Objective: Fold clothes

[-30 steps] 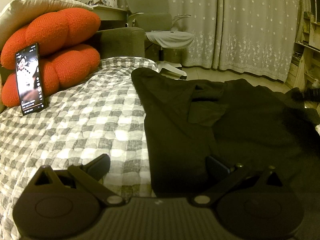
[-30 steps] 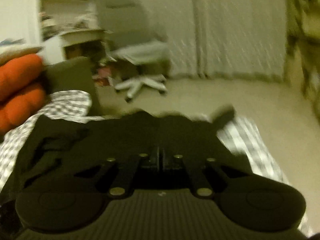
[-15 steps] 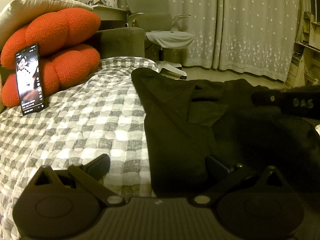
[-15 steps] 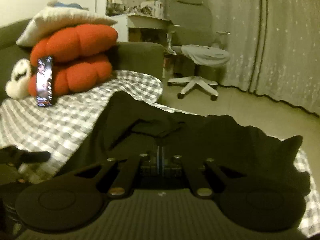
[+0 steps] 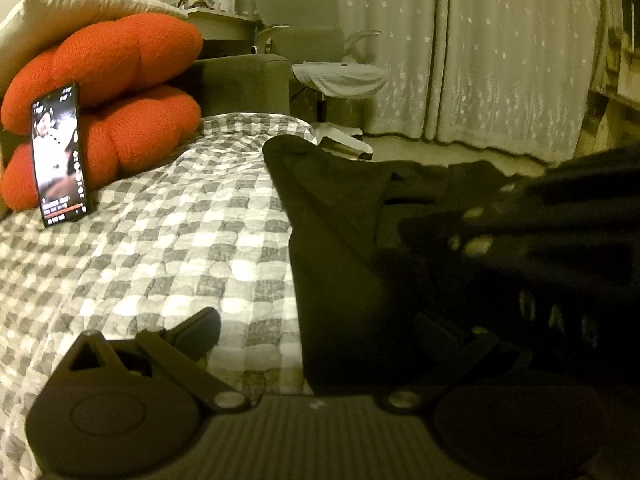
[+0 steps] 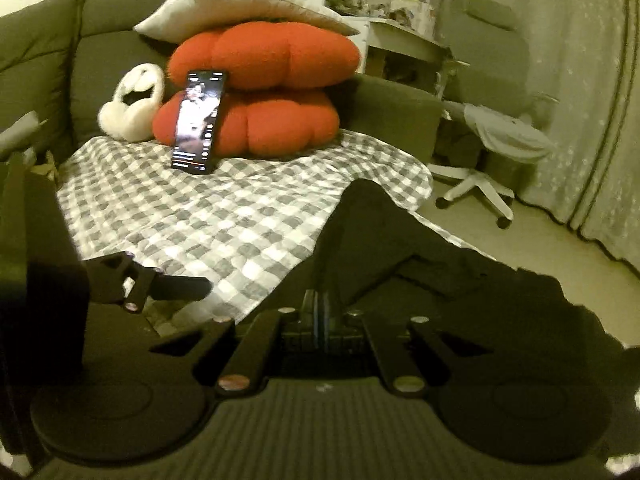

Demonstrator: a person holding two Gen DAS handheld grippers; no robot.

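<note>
1. The dark garment (image 5: 360,240) lay spread on the checked blanket (image 5: 160,240). It took up the right half of the blanket.
2. Its left edge ran in a long line from near me to a far tip. I think that was its long way, near to far.
3. My left tool (image 5: 320,332) was wide open and held nothing. It sat low at the near end of that left edge.
4. One of its fingers was over the blanket and the other was over the dark cloth. The edge ran up between them.
5. My right tool (image 6: 320,308) was shut tight, with its two pads pressed together. Dark cloth lay all around its tip.
6. It may have had a bit of cloth pinched. It was too dark for me to tell.
7. From the left tool, the right tool (image 5: 520,240) showed as a dark blur on the right, above the cloth.
8. From the right tool, the garment (image 6: 380,240) ran far and to the right. The left tool (image 6: 160,284) was just beside it on the left.
9. So my right hand was nearer the loose right side. My left hand was nearer the left edge.
10. I think the fold would go across, right side over to the left edge.
11. A phone (image 5: 60,156) leaned on the orange cushions (image 5: 120,60), far on the left, well apart from the cloth.
</note>
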